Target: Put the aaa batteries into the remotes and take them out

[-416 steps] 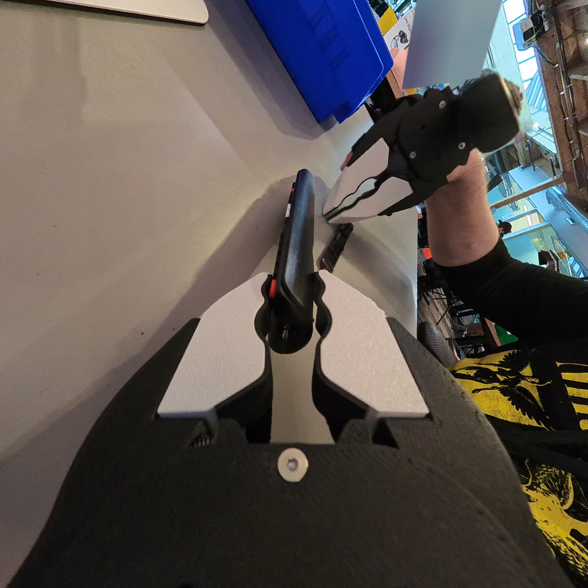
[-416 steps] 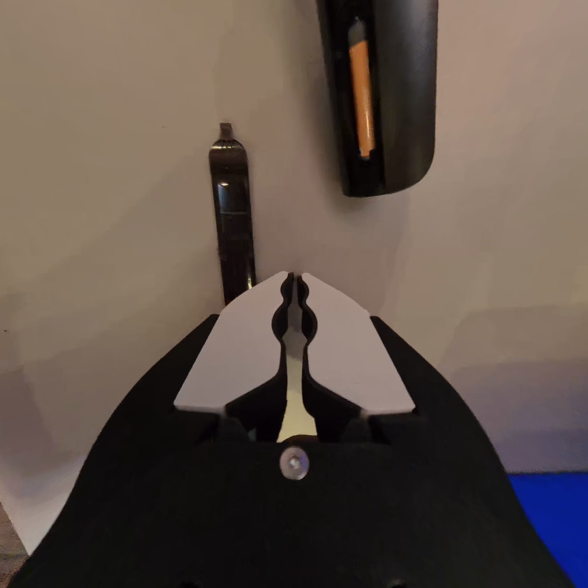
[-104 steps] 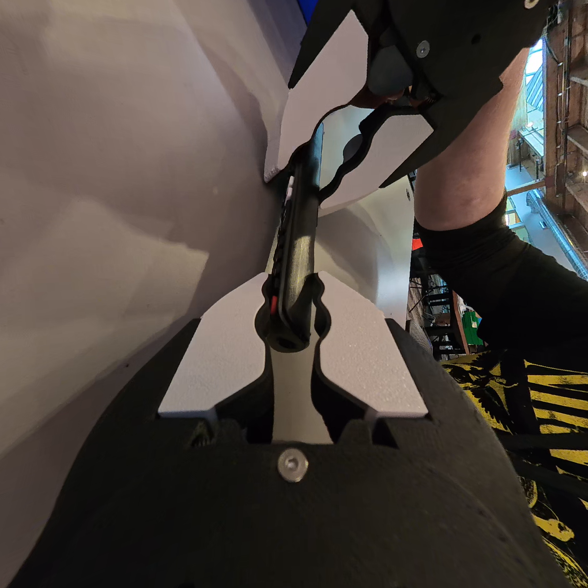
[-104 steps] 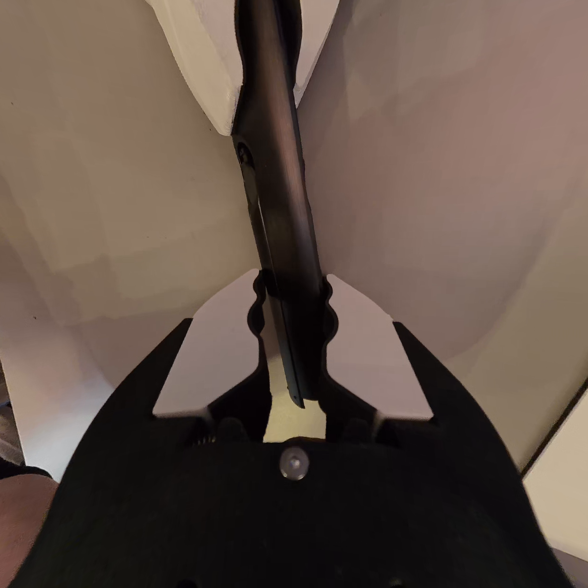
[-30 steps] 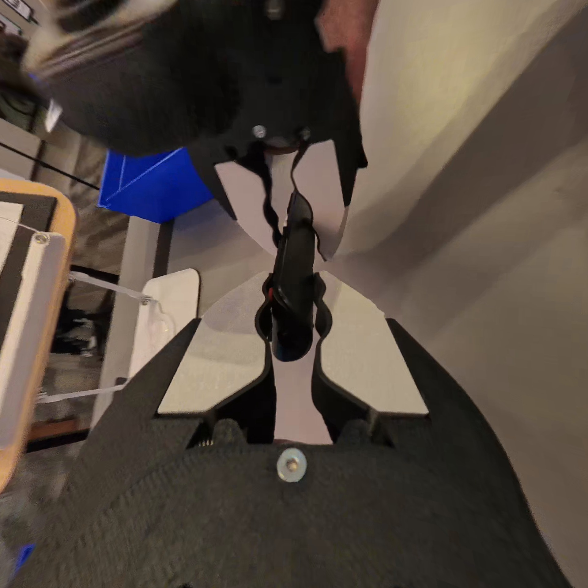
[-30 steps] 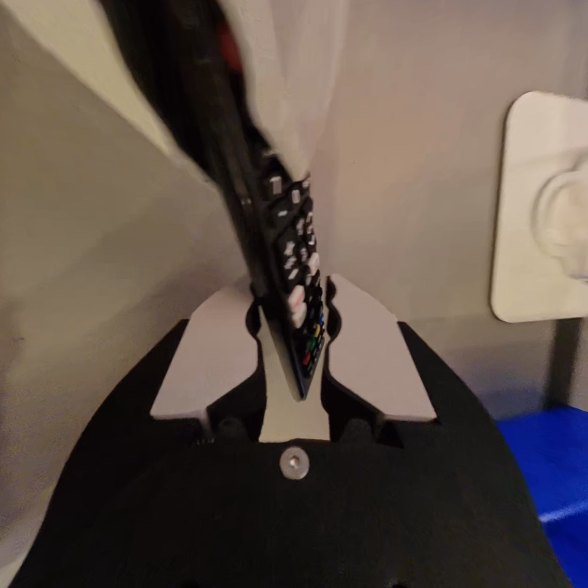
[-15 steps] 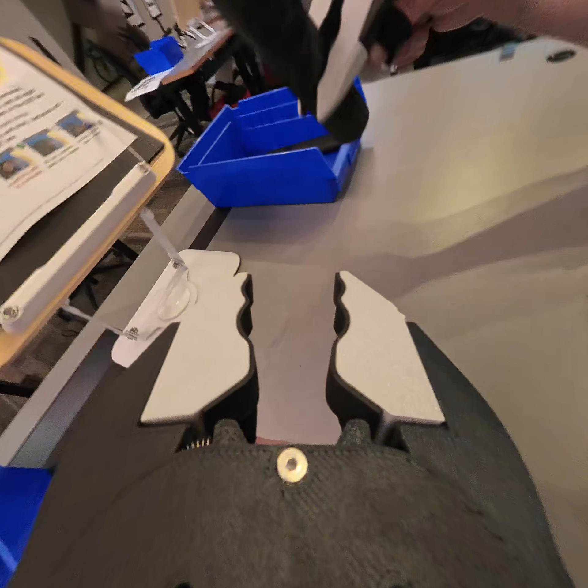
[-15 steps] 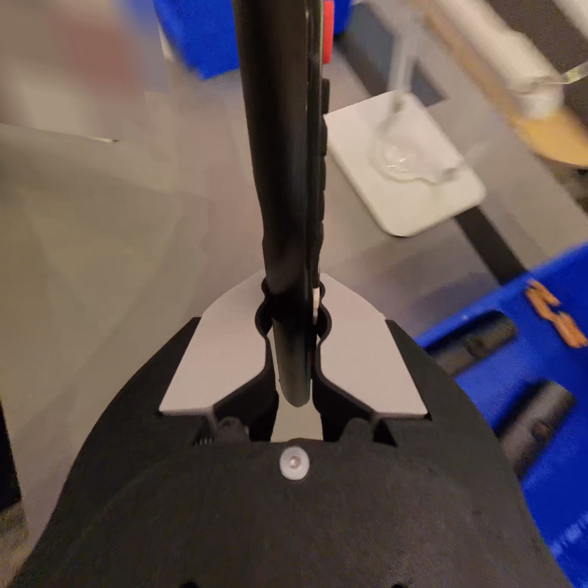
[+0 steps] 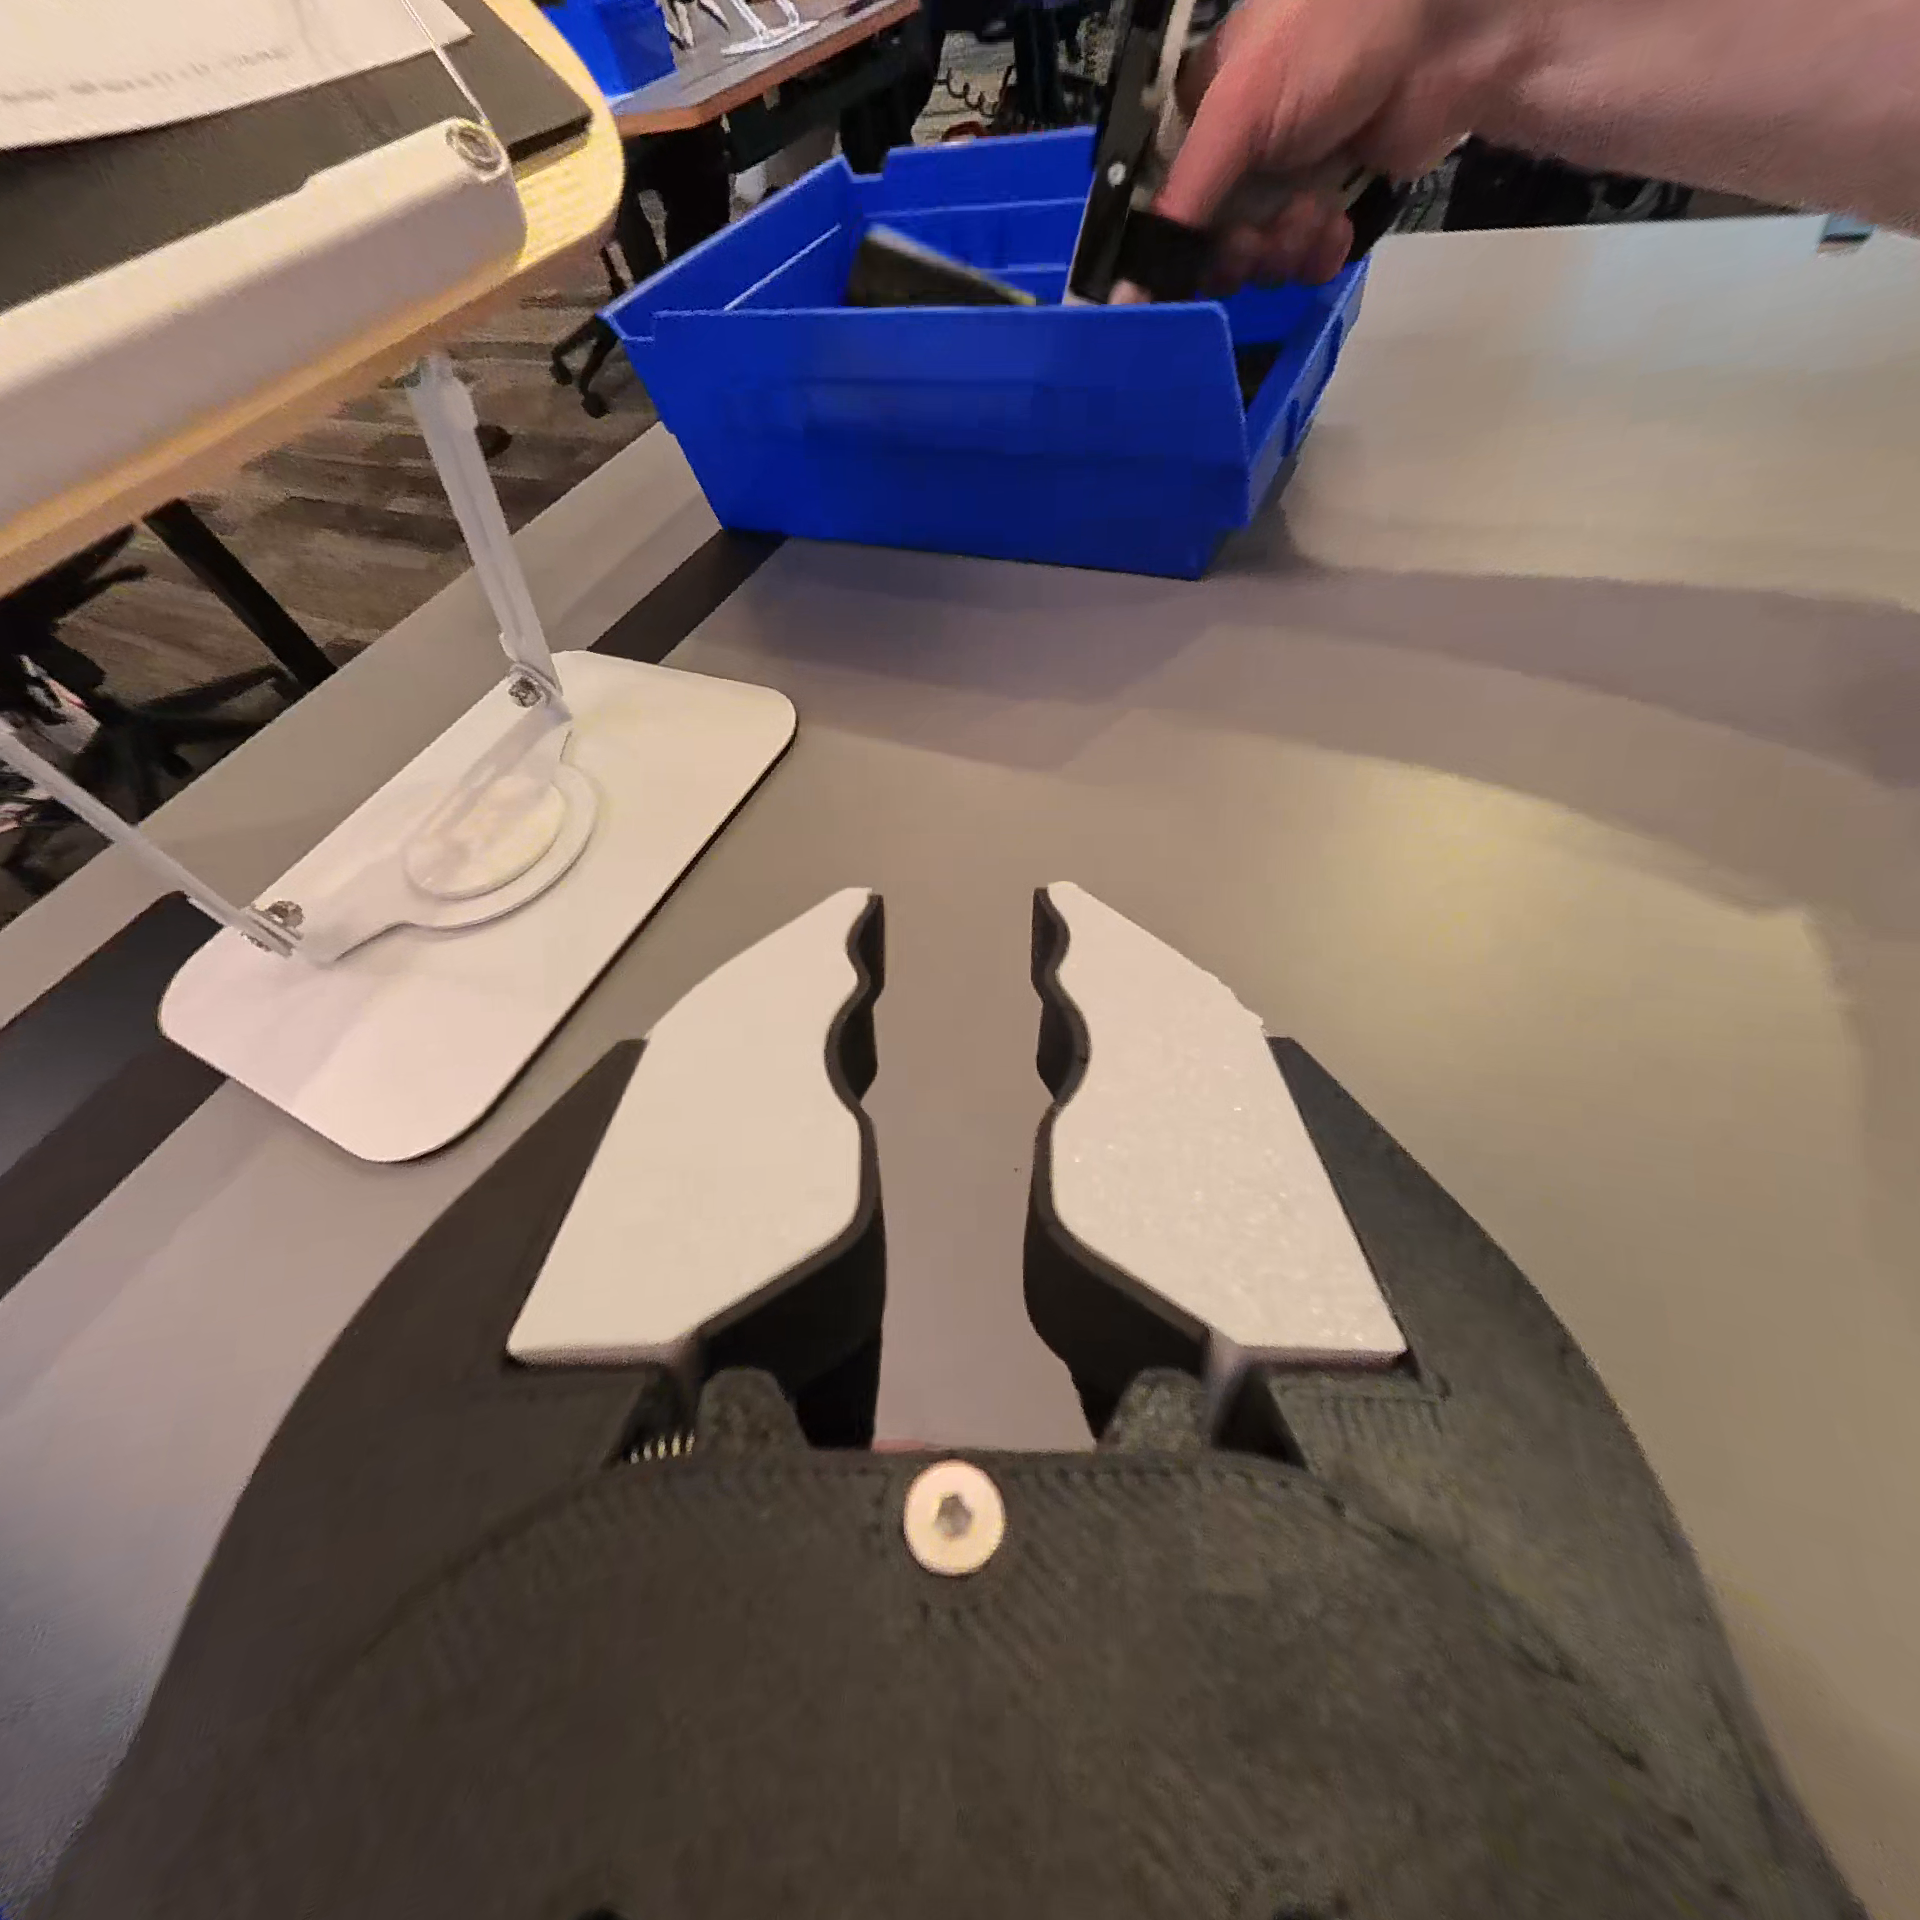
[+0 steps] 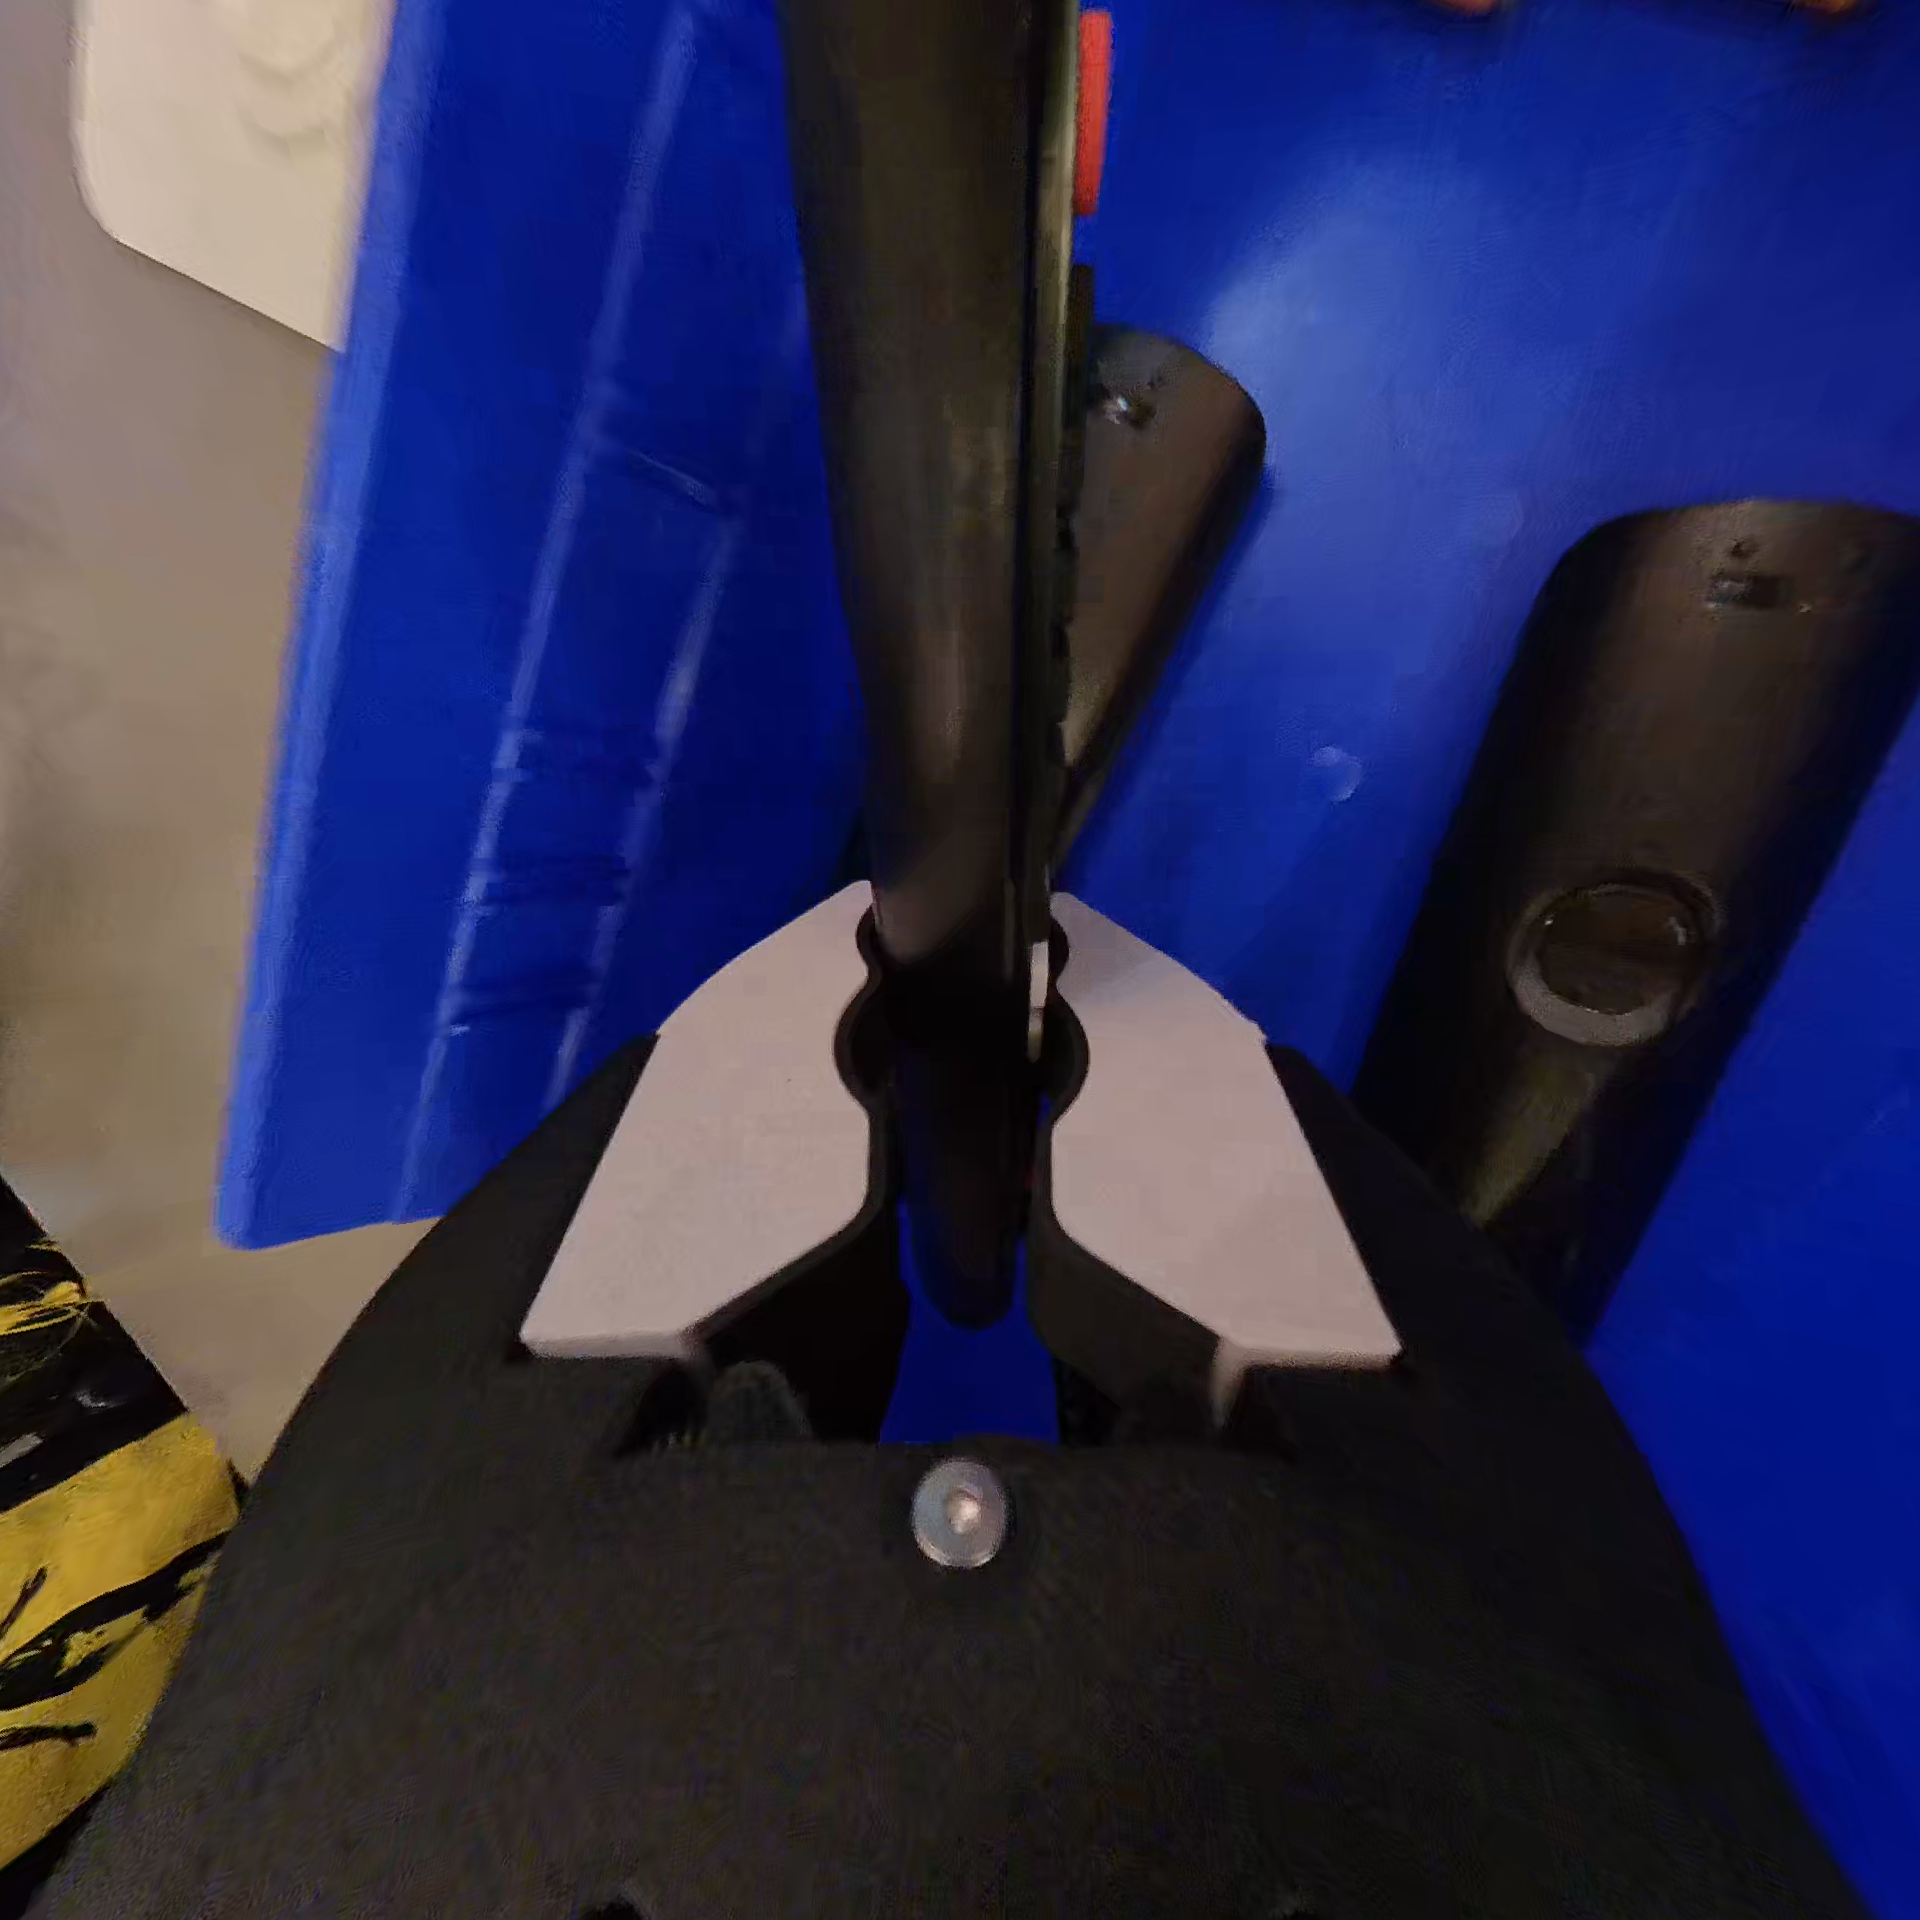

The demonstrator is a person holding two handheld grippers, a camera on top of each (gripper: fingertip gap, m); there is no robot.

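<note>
Jaws of the left gripper (image 9: 956, 940) stand spread, empty above bare table (image 9: 1455, 831); right gripper (image 10: 961, 940) jaws pinch a black remote (image 10: 935, 468) over the blue bin (image 10: 1403, 260).

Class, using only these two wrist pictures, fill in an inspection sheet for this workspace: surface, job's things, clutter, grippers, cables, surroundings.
Surface: matte grey table, bare ahead of the left gripper.
Job's things: slim black remote held over the blue plastic bin; two more black remotes lie in it.
Clutter: white flat-based document stand at the table edge.
Grippers: left gripper open, empty; right gripper shut on the remote.
Cables: nothing seen.
Surroundings: other desks and chairs behind.
</note>
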